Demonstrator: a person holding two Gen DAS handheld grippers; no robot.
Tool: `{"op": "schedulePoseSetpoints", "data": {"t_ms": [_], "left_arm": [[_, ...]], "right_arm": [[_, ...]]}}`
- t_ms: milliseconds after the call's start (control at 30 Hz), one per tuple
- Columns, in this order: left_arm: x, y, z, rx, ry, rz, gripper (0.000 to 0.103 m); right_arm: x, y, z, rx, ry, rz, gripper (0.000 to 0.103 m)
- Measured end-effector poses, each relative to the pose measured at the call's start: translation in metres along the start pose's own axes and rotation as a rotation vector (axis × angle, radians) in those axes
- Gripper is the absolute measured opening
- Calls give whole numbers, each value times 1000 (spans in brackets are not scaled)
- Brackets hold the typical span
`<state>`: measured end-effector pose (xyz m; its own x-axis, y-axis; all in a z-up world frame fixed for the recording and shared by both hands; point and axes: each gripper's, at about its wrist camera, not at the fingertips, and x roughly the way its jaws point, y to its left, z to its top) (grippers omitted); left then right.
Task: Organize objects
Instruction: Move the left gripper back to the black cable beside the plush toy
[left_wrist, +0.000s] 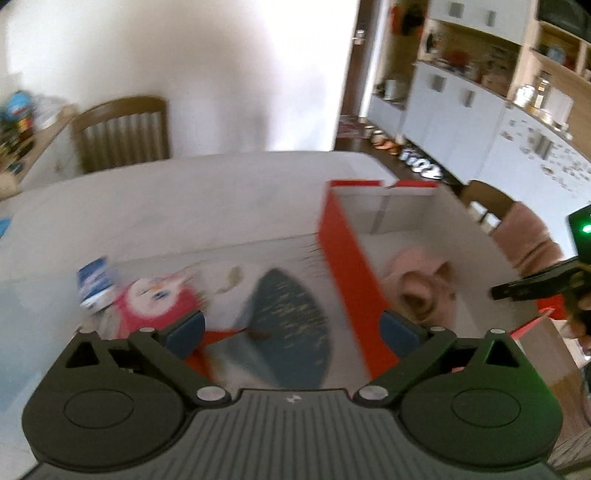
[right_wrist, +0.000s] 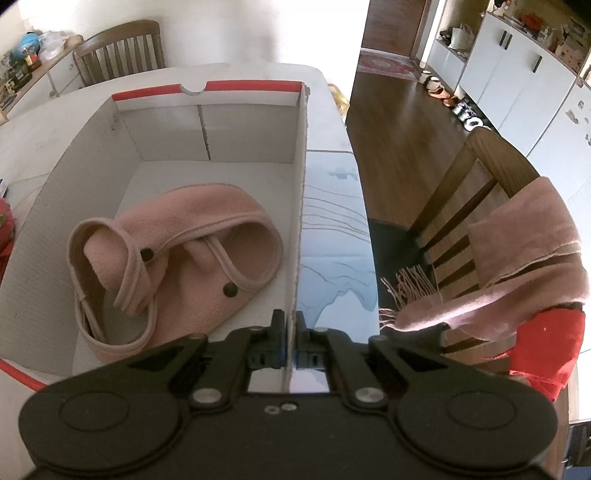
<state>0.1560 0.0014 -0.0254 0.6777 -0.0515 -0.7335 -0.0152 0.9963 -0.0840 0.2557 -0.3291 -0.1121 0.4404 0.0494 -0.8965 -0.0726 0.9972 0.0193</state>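
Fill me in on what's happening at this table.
A person is sorting things into a red-and-white cardboard box. The right hand-held gripper is shut on the box's side wall, steadying it. A pink fleece garment already lies inside. The left hand-held gripper is open and empty, above a dark blue item and a red plush toy still outside the box.

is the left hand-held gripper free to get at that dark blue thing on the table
Probably yes: the left hand-held gripper is wide open and empty, with the dark blue thing lying uncovered just ahead, beside the box.
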Motion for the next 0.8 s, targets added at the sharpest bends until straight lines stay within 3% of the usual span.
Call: {"op": "schedulePoseSetpoints", "data": {"t_ms": [300, 800], "left_arm": [[-7, 64, -39, -78, 33, 148, 103], [-1, 126, -81, -161, 70, 256, 102]], "right_arm": [[1, 3, 1, 7, 6, -12, 2], [1, 5, 1, 14, 10, -39, 3]]}}
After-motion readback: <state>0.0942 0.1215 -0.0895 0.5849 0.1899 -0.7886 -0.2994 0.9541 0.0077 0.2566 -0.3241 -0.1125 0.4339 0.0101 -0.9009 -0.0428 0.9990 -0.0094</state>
